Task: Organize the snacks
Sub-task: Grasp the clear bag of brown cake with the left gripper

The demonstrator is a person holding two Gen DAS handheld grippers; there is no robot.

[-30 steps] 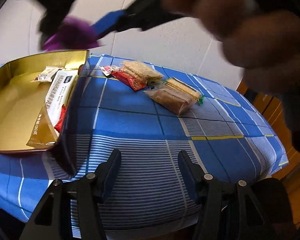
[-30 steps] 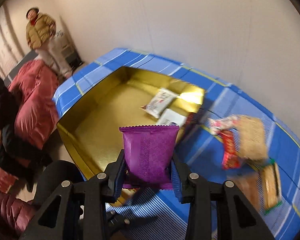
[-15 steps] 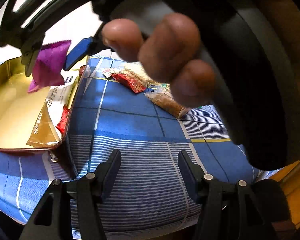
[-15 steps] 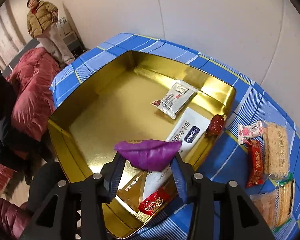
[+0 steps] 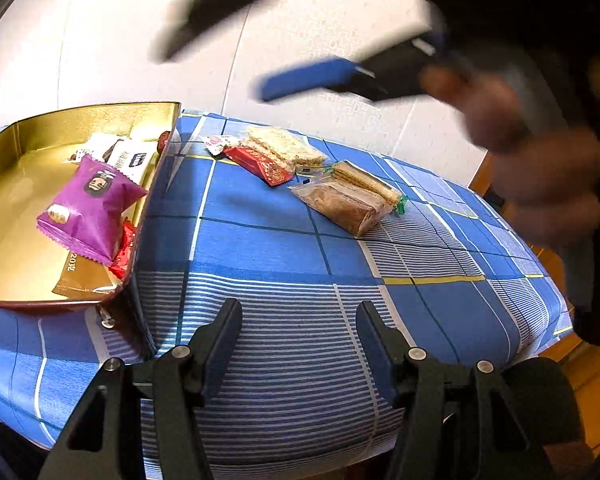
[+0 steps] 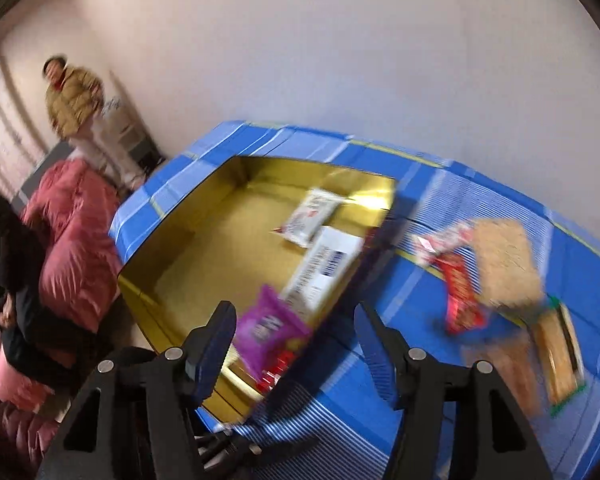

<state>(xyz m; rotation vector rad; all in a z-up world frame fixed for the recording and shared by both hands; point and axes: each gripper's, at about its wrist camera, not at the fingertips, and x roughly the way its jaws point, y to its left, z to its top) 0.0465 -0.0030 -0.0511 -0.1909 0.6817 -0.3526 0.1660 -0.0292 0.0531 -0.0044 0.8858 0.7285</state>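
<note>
Now my right gripper point(image 6: 296, 344) is spread wide and empty, my left gripper point(image 5: 298, 346) likewise. Inside the gold tin point(image 5: 80, 120), against its right wall, lies the purple packet point(image 5: 90, 210). Near the table's far edge sit the wrapped crackers point(image 5: 286, 148): light, crinkly and probably brittle, so I'd pinch them gently across the short sides.
</note>
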